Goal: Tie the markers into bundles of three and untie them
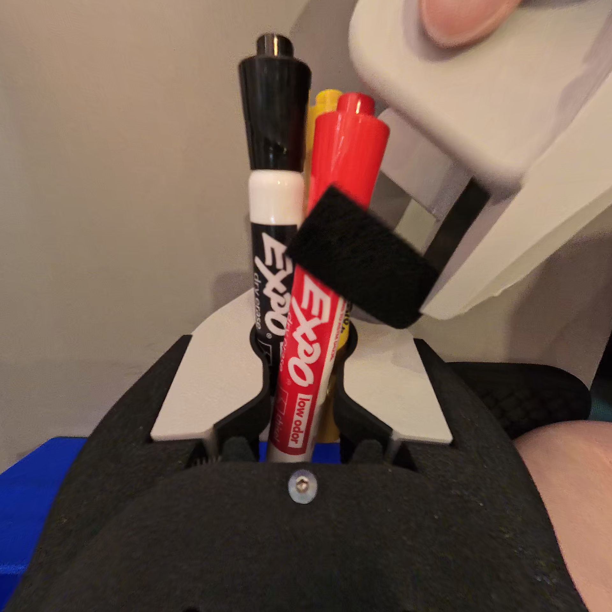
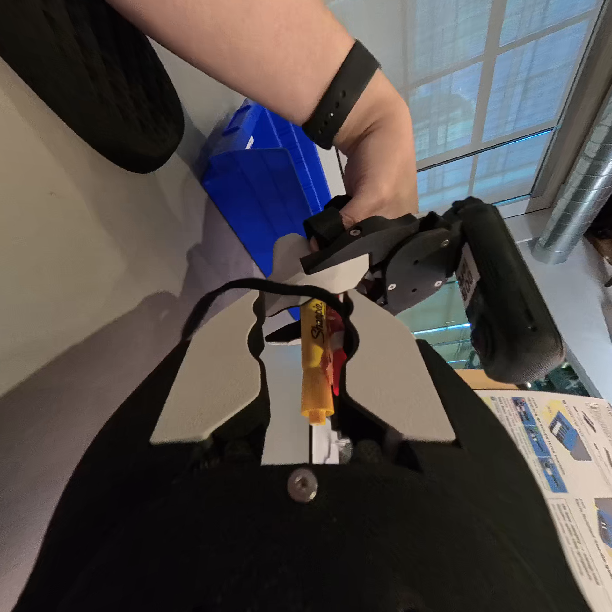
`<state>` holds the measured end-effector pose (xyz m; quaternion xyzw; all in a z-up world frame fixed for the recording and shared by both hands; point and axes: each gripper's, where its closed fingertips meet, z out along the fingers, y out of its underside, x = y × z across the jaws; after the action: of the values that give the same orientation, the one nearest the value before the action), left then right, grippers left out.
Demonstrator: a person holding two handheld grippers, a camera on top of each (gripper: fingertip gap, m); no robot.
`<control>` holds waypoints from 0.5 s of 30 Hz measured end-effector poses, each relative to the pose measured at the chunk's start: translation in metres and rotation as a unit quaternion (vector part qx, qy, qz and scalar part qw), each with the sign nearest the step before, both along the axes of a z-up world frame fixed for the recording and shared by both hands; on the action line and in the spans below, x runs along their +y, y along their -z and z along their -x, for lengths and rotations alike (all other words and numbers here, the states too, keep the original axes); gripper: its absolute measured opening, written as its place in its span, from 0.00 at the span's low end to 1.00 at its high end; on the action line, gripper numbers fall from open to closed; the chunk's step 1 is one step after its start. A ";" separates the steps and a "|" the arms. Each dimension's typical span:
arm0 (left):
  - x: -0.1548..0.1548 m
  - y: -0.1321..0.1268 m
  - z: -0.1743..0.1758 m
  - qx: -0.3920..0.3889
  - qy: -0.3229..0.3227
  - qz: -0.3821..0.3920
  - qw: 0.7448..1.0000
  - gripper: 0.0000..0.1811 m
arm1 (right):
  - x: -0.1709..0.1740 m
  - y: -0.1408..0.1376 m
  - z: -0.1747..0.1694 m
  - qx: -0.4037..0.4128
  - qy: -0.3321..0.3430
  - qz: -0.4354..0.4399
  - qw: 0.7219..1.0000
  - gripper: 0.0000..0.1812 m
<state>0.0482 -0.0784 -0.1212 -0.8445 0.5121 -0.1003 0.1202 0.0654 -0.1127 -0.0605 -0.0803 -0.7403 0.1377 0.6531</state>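
My left gripper (image 1: 303, 334) is shut on three upright markers: a black one (image 1: 275, 185), a red one (image 1: 344, 172) and a yellow one (image 1: 323, 102) behind them. A black hook-and-loop strap (image 1: 361, 261) lies slanted across the red marker and runs to a finger (image 1: 496, 258) of my right gripper, at the upper right. In the right wrist view, my right gripper (image 2: 303, 298) has its fingers apart. The strap (image 2: 231, 286) drapes over its left finger and across both tips. The yellow marker (image 2: 314, 357) sits in the gap, held by the left gripper (image 2: 331, 275) beyond.
A blue plastic bin (image 2: 265, 198) stands on the cream table behind the grippers and shows at lower left in the left wrist view (image 1: 20, 496). A black mesh object (image 2: 82, 82) sits at the left. A printed sheet (image 2: 546, 447) lies at the right. A wrist wears a black band (image 2: 341, 96). From either gripper's tips it is about 15 cm to the black mesh object (image 2: 82, 82). The left camera catches it too, in the left wrist view (image 1: 477, 384).
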 end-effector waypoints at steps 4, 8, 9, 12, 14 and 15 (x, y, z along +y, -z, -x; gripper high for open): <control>-0.004 0.006 -0.001 0.008 0.006 0.016 1.000 0.23 | -0.001 0.002 0.001 -0.006 -0.004 0.017 1.000 0.22; -0.004 0.006 -0.001 0.007 0.005 0.019 1.000 0.23 | 0.000 -0.003 -0.002 0.006 -0.003 0.006 1.000 0.12; -0.004 0.006 -0.002 0.006 0.006 0.019 1.000 0.23 | 0.000 -0.004 -0.003 0.009 -0.002 -0.002 1.000 0.07; -0.005 0.005 -0.001 0.006 0.006 0.020 1.000 0.24 | 0.001 -0.008 -0.006 0.013 0.001 -0.009 1.000 0.03; -0.006 0.006 -0.001 0.007 0.008 0.022 1.000 0.23 | 0.001 -0.013 -0.008 0.013 -0.002 -0.001 1.000 0.02; -0.007 0.007 -0.001 0.008 0.010 0.024 1.000 0.23 | 0.003 -0.016 -0.008 0.015 0.002 0.000 1.000 0.02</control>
<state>0.0496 -0.0851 -0.1280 -0.8426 0.5193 -0.1070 0.0948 0.0739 -0.1094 -0.0442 -0.0800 -0.7299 0.1379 0.6647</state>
